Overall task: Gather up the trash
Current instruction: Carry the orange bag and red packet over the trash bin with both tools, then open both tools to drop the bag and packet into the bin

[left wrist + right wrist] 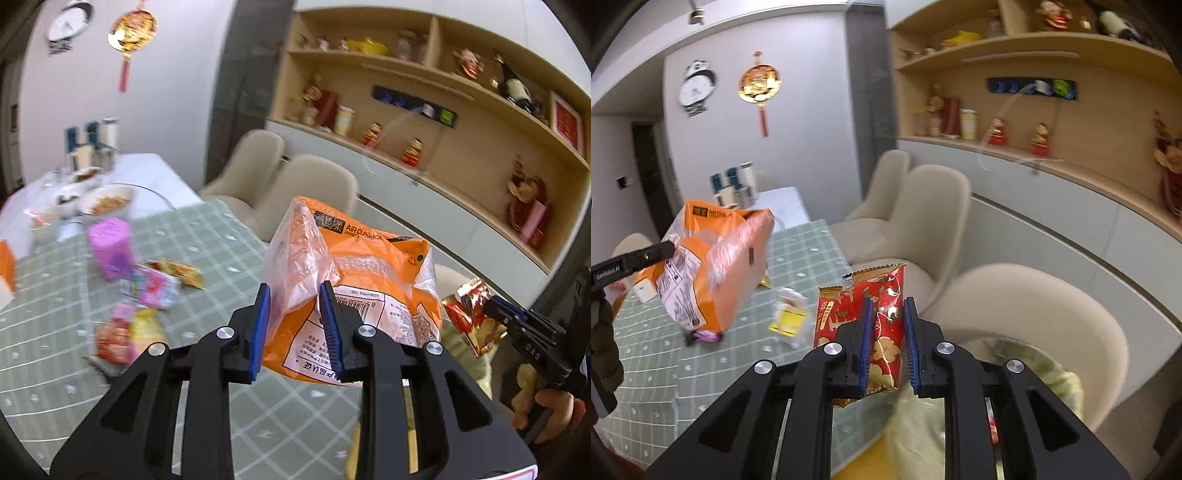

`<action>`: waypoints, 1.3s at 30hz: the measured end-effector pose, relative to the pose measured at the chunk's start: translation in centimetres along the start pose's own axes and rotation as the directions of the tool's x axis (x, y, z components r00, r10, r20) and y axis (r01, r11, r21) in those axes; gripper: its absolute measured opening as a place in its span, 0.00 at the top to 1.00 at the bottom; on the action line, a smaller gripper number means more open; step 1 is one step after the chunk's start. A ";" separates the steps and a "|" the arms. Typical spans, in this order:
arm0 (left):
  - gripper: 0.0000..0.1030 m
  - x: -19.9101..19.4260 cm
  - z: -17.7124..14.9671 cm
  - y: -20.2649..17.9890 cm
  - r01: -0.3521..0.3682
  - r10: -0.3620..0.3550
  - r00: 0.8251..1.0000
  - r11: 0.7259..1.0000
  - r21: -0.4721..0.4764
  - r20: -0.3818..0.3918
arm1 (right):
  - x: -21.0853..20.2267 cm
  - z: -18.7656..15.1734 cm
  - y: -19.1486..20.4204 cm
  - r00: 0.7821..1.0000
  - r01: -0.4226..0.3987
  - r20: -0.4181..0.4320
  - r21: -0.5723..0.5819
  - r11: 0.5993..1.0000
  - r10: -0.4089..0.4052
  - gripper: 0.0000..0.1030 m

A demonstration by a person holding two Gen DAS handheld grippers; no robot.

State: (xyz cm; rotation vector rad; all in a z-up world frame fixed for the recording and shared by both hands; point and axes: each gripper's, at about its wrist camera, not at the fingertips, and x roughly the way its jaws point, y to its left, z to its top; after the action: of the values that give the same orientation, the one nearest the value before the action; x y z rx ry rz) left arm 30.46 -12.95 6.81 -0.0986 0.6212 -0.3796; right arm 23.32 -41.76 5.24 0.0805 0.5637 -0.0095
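Holding our left gripper (295, 325) clamped on the orange bag (369, 266), right gripper (888, 343) pinching the red wrapper (882, 295).

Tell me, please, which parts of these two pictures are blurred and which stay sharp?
Left wrist view: the bowls and wrappers on the table smear with motion; the orange bag stays sharp. Right wrist view: the red packet is crisp; the chairs blur and edges bend.

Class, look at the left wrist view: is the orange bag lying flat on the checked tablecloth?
No. The orange bag hangs clamped in the left gripper, lifted above the tablecloth.
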 end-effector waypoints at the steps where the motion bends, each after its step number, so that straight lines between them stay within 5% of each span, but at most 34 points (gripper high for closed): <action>1: 0.74 0.7 -0.2 -0.8 0.021 -0.021 1.000 1.000 0.007 -0.010 | -0.2 0.0 -0.8 1.000 0.018 -0.002 0.009 1.000 -0.018 0.84; 10: 0.74 8.1 -1.2 -7.7 0.182 -0.173 0.976 0.981 0.061 -0.133 | -1.6 -0.9 -6.8 0.987 0.162 -0.017 0.063 0.985 -0.161 0.84; 23: 0.74 16.9 -5.1 -18.1 0.341 -0.270 0.907 0.922 0.186 -0.324 | -1.7 -2.0 -13.0 0.963 0.269 -0.053 0.156 0.950 -0.264 0.84; 29: 0.57 19.0 -5.5 -20.5 0.408 -0.315 0.867 0.894 0.185 -0.386 | 0.1 -2.6 -13.9 0.964 0.262 -0.082 0.168 0.950 -0.252 0.84; 34: 0.57 17.7 -5.1 -18.2 0.383 -0.312 0.874 0.914 0.133 -0.372 | 1.4 -3.5 -13.9 0.969 0.242 -0.106 0.186 0.952 -0.225 0.84; 39: 0.56 14.8 -4.6 -13.9 0.312 -0.265 0.911 0.943 0.111 -0.316 | 2.8 -4.4 -13.2 0.976 0.202 -0.121 0.195 0.960 -0.181 0.83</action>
State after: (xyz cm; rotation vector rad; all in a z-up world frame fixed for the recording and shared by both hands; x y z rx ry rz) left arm 34.38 -31.32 -2.26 0.0214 0.8751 -0.7408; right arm 22.93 -54.54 -0.95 0.2293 0.6705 -0.2546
